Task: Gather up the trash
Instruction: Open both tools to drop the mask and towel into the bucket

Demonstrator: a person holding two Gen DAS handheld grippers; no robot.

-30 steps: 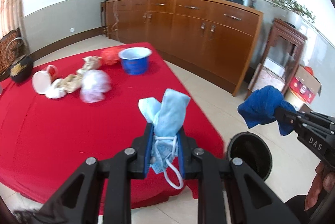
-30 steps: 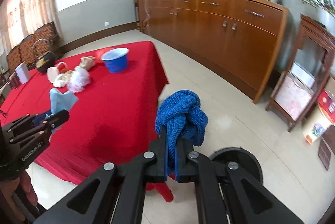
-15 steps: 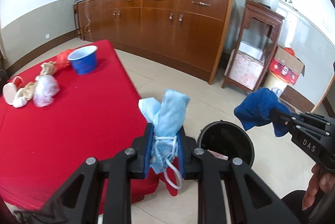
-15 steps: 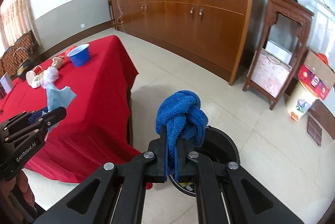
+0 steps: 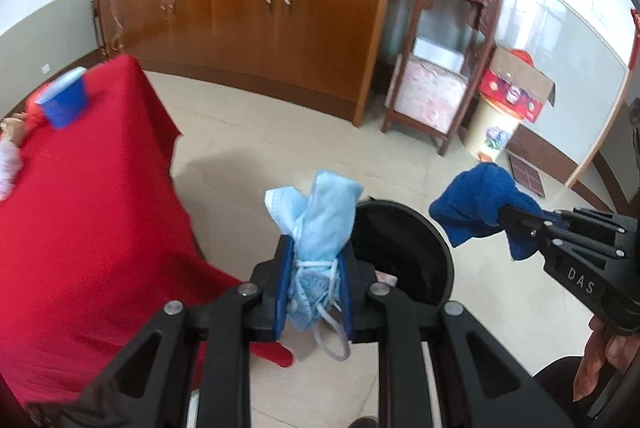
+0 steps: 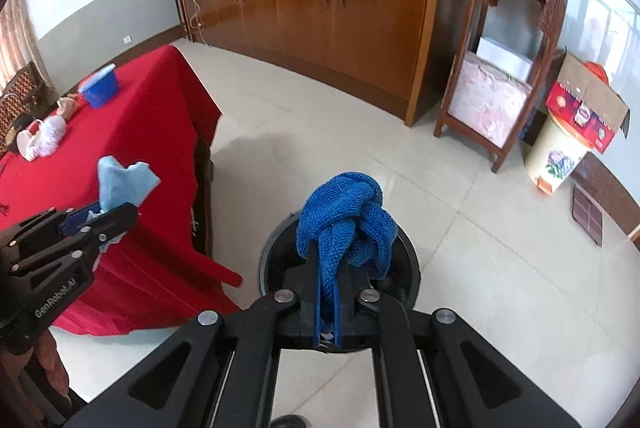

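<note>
Now carrying to the black bin [image 6: 408,260]: left gripper [image 5: 314,292] clenched on face masks [image 5: 320,224], right gripper [image 6: 326,292] on blue cloth [image 6: 348,216]; next, hover over the rim and release.

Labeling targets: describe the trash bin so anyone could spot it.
On the tiled floor by the corner of the red-clothed table stands the trash bin, directly beneath the dark blue cloth. It is round, black and open-topped, unlike the cream flowered bucket farther off.

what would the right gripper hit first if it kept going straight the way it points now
Probably the black trash bin on the floor: the right gripper, shut on the blue cloth, points down at its open mouth. Depth is unclear, but nothing else shows in between.
</note>
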